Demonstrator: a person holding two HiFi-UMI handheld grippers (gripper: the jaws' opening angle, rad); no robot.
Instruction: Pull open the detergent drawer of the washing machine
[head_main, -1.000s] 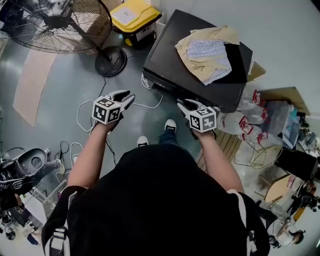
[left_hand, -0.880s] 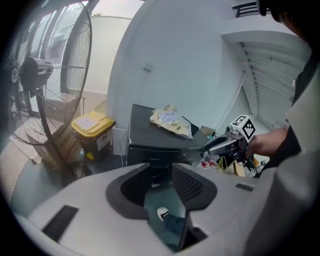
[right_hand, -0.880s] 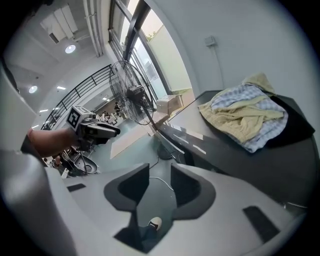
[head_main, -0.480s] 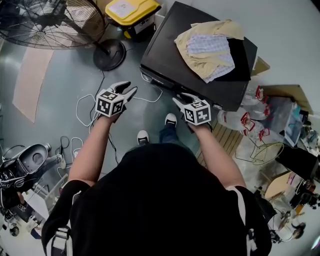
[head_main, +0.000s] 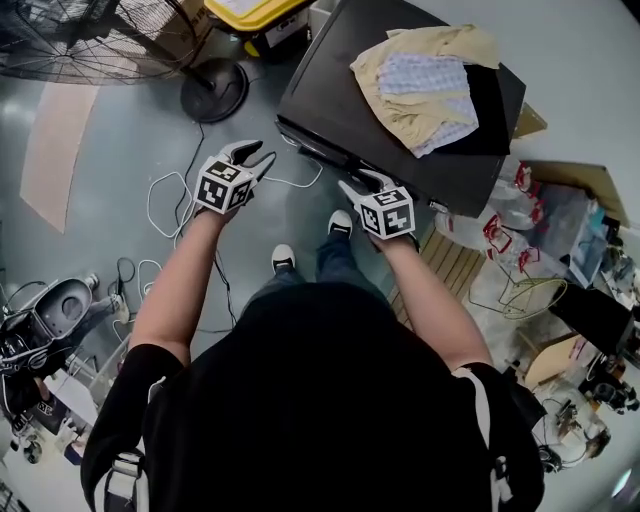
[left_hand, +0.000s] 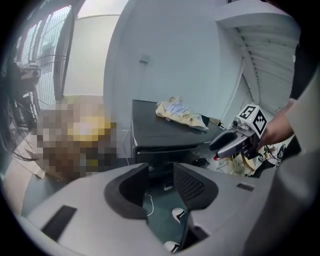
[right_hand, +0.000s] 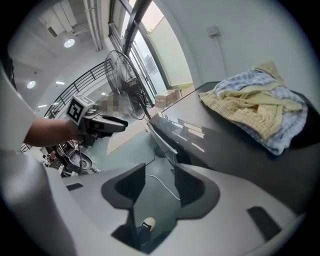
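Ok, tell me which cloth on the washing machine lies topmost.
The pale blue checked cloth: it lies on the yellow garment, which spreads beneath it across the black washing machine's top.

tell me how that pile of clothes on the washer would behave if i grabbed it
The clothes lie crumpled in soft folds, so they'd likely droop. They look thin, probably light. Loose on the smooth washer top, they may slide if pushed.

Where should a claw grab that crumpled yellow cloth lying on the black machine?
Pinch one of the raised folds along the near edge of the cloth, coming down from above on the person's side. It lies bunched and loose on the flat top of the machine, so those folds stick up enough to pinch. The open right claw is probably the closer one.
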